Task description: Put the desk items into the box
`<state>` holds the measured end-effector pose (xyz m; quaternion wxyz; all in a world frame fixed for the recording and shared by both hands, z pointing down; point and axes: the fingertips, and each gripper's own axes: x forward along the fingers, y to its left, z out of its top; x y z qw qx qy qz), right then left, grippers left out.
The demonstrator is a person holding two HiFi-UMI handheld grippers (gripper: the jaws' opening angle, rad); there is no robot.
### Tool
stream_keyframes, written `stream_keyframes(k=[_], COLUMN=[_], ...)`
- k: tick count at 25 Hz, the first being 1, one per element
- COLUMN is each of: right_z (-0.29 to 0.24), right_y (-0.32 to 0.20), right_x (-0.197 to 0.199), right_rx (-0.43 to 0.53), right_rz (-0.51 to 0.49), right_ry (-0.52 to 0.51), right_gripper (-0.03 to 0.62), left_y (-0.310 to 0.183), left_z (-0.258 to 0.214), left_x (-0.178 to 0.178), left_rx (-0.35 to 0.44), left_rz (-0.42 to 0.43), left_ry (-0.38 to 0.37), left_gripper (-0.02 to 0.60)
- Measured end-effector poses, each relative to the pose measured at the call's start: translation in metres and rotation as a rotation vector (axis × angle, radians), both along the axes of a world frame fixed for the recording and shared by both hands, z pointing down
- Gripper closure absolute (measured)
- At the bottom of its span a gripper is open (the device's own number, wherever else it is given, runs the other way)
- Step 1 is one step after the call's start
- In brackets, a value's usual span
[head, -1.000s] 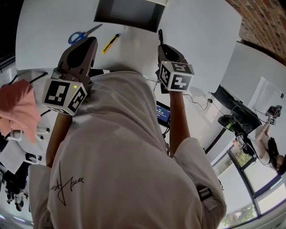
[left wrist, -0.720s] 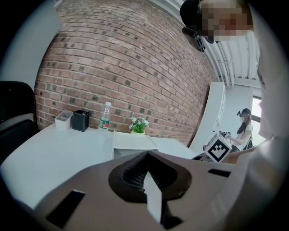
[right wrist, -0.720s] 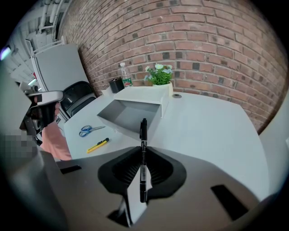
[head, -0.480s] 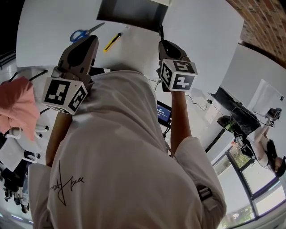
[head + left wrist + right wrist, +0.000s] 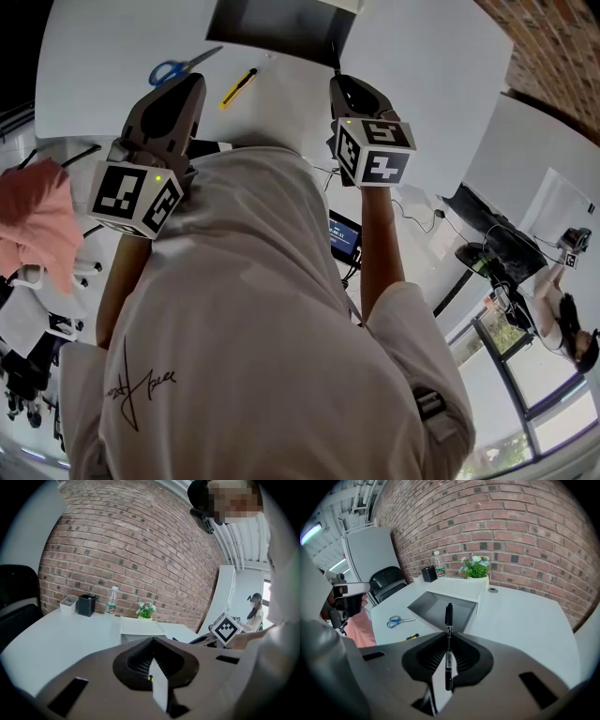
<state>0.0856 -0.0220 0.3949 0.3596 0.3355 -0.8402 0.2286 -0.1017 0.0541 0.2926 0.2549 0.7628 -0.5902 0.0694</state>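
My right gripper (image 5: pixel 448 637) is shut on a black marker pen (image 5: pixel 448 620), which points forward toward the open white box (image 5: pixel 440 607). In the head view the right gripper (image 5: pixel 339 86) sits just short of the box (image 5: pixel 272 26), with the pen tip (image 5: pixel 336 66) at its near edge. Blue-handled scissors (image 5: pixel 178 67) and a yellow utility knife (image 5: pixel 236 87) lie on the white table left of the box. My left gripper (image 5: pixel 190 86) hovers near them, and in its own view its jaws (image 5: pixel 152 643) are shut with nothing held.
A pink cloth (image 5: pixel 37 225) lies at the left. A potted plant (image 5: pixel 476 567), a bottle (image 5: pixel 438 564) and a black pen holder (image 5: pixel 428 573) stand behind the box by the brick wall. A black chair (image 5: pixel 386 585) is at the table's far left. The person's white shirt (image 5: pixel 262 337) fills the lower head view.
The right gripper has moved a little forward toward the box, still holding the pen. The left gripper has stayed in place.
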Motion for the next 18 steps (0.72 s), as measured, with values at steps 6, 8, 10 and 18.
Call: stream_keyframes(k=[6,8,10,18], right_z=[-0.003,-0.003,-0.003,-0.003], right_y=[-0.002,-0.003,-0.004,-0.005], right_x=[-0.008,-0.01,-0.013,-0.025], right_rx=[0.005,0.004,0.004,0.004], right_rz=[-0.019,-0.025,-0.03,-0.061], right_ry=[-0.007,-0.009,-0.012,-0.011], right_gripper=[0.536,0.536,0.536,0.536], left_y=[0.002,0.002,0.002,0.003], left_z=[-0.001,-0.001,0.0,0.001], left_x=[-0.001,-0.002,-0.002,-0.005], left_rx=[-0.002,-0.002,-0.004,-0.01], left_rz=[-0.006,-0.008,-0.009,-0.013], left_ry=[-0.001,-0.001,-0.001,-0.001], left_gripper=[0.575,0.575,0.575,0.575])
